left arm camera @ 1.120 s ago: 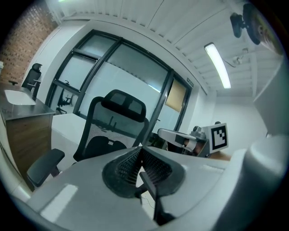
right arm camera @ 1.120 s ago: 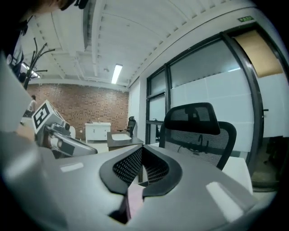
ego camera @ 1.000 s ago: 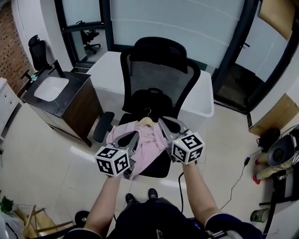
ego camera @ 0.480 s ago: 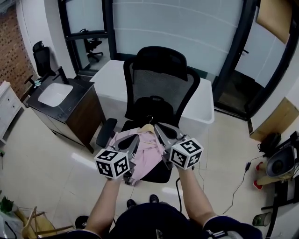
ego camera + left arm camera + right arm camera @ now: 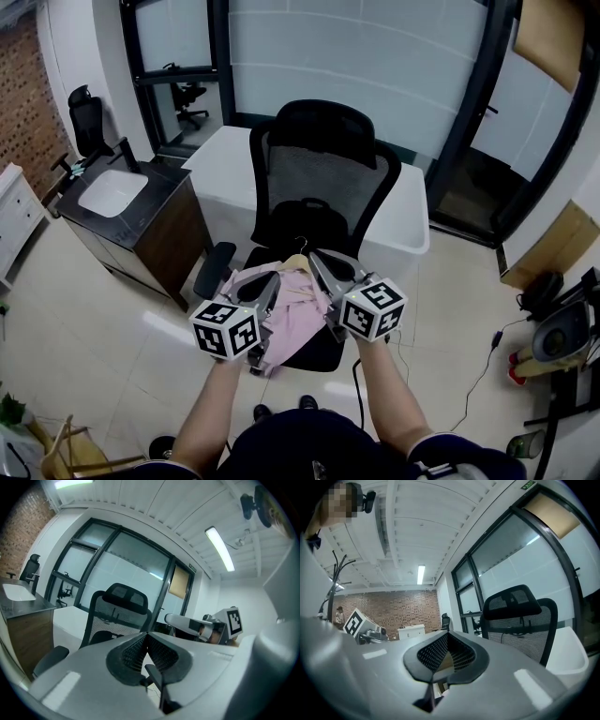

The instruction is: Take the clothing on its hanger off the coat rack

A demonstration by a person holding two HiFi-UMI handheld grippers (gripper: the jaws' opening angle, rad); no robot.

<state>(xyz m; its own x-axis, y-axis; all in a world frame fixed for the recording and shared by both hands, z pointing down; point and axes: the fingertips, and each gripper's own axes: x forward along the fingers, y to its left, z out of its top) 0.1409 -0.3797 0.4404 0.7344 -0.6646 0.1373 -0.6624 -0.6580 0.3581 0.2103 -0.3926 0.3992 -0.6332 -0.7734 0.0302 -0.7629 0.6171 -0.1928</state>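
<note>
Grippers, pair, held side by side. Left gripper (image 5: 147, 633) is clenched, tips meeting, nothing seen pinched. Right gripper (image 5: 447, 633) is clenched likewise, a tan sliver showing in the slit behind its tips. Pink garment (image 5: 300, 317) on wooden hanger (image 5: 294, 260), beneath both grippers, over the seat of the black office chair (image 5: 323, 178); hook toward the backrest. White tabletop (image 5: 217, 157) behind the chair. Glass partition (image 5: 375, 56) beyond.

Office chair (image 5: 323, 178) blocks ahead; cabinet (image 5: 141, 211) crowds left; floor (image 5: 459, 309) right lies open.
</note>
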